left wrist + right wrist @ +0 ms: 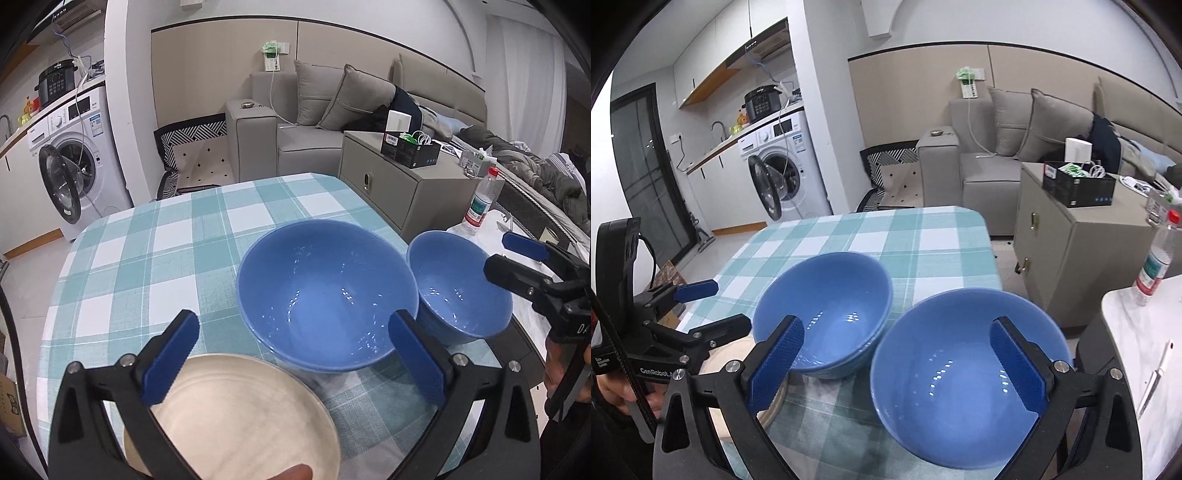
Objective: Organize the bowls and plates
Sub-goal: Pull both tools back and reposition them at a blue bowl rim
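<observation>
Two blue bowls stand side by side on the checked tablecloth (147,266). The larger bowl (327,291) is on the left and also shows in the right wrist view (827,314). The smaller bowl (458,284) is to its right, close under my right gripper (897,365), which is open above it (960,376). A beige plate (243,417) lies at the near edge, under my left gripper (295,354), which is open and empty. The right gripper shows in the left wrist view (513,258); the left gripper shows in the right wrist view (705,306).
A water bottle (480,201) stands on a white marble side table (1137,332) to the right, with a knife (1154,380) on it. A grey cabinet (399,184), a sofa (303,129) and a washing machine (70,166) lie beyond the table.
</observation>
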The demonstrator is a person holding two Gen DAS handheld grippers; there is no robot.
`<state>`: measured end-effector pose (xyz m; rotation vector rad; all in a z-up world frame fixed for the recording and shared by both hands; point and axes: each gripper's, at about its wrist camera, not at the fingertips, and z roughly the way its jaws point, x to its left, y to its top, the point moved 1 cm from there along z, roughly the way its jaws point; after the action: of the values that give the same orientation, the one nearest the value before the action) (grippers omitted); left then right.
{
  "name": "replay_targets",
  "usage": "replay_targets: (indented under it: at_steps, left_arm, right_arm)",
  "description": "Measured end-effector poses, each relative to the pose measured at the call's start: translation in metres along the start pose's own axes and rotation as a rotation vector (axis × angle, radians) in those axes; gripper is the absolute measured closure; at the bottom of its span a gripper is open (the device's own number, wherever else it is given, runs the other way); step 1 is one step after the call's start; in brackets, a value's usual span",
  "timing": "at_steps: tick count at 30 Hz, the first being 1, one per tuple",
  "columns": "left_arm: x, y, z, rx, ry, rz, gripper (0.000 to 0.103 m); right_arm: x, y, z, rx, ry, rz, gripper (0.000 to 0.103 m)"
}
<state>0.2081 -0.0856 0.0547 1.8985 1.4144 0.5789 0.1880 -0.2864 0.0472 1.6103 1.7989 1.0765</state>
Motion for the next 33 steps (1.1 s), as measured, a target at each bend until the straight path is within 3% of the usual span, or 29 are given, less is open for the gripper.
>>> replay_targets:
  at_steps: [5,14,25,33]
  left_arm:
    - [-0.011,0.000,-0.007,-0.016,-0.012,-0.006,0.000]
    - [-0.042,-0.006,-0.008,-0.009,-0.017,0.017,0.000]
    - [-0.081,-0.010,0.003,0.005,-0.026,0.065,0.000]
    - [-0.098,-0.014,0.012,0.031,-0.032,0.069,0.000]
  right_arm:
    - [-0.009,0.002,-0.021,-0.037,-0.048,-0.013,0.001]
    - [-0.036,0.004,-0.048,-0.078,-0.061,0.040,0.001]
    - [-0.084,-0.001,-0.041,-0.049,-0.105,0.156,0.001]
    - [-0.098,-0.006,-0.036,-0.041,-0.086,0.185,0.001]
